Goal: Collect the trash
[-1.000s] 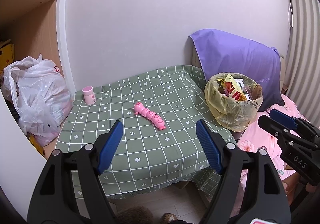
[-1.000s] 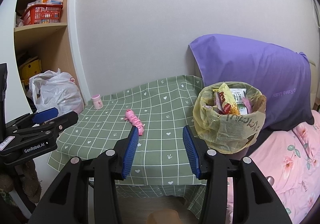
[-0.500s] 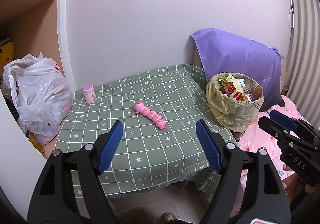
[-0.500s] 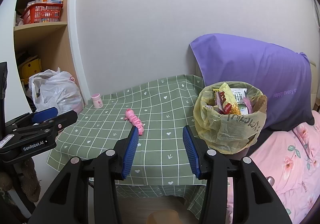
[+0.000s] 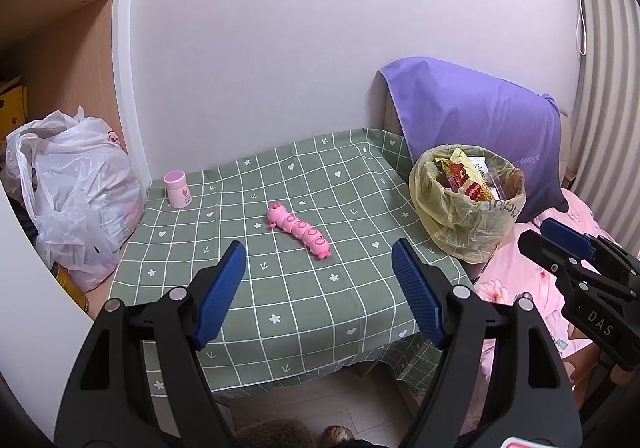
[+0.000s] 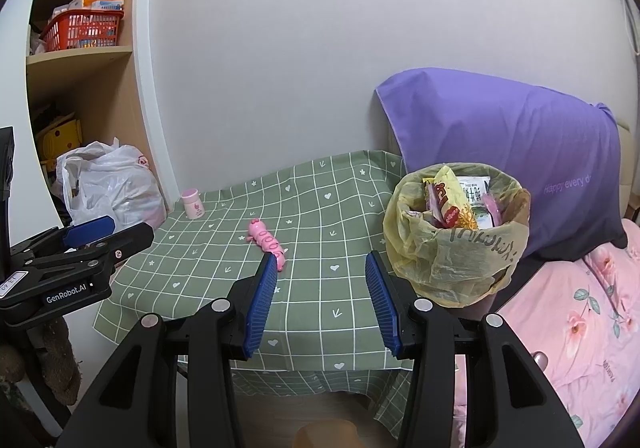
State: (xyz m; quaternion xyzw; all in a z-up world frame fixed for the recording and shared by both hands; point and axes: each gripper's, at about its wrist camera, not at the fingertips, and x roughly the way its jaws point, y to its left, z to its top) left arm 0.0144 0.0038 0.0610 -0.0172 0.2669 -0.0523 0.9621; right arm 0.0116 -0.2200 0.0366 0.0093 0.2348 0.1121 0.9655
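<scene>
A bin lined with a yellow bag (image 5: 466, 208) (image 6: 456, 236) stands at the table's right edge, filled with wrappers. A pink caterpillar toy (image 5: 299, 230) (image 6: 267, 240) lies mid-table on the green checked cloth (image 5: 240, 248). A small pink cup (image 5: 177, 189) (image 6: 193, 203) stands at the back left. My left gripper (image 5: 320, 288) is open and empty, held back over the table's front edge. My right gripper (image 6: 322, 296) is open and empty, in front of the table and left of the bin. Each gripper shows at the edge of the other's view.
A white plastic bag (image 5: 72, 192) (image 6: 112, 184) sits on a low shelf left of the table. A purple pillow (image 5: 476, 120) leans behind the bin. Pink floral bedding (image 6: 580, 320) lies to the right. A red basket (image 6: 82, 30) stands on an upper shelf.
Both grippers have drifted back slightly from the table. Both stay open and empty. Nothing on the table has moved.
</scene>
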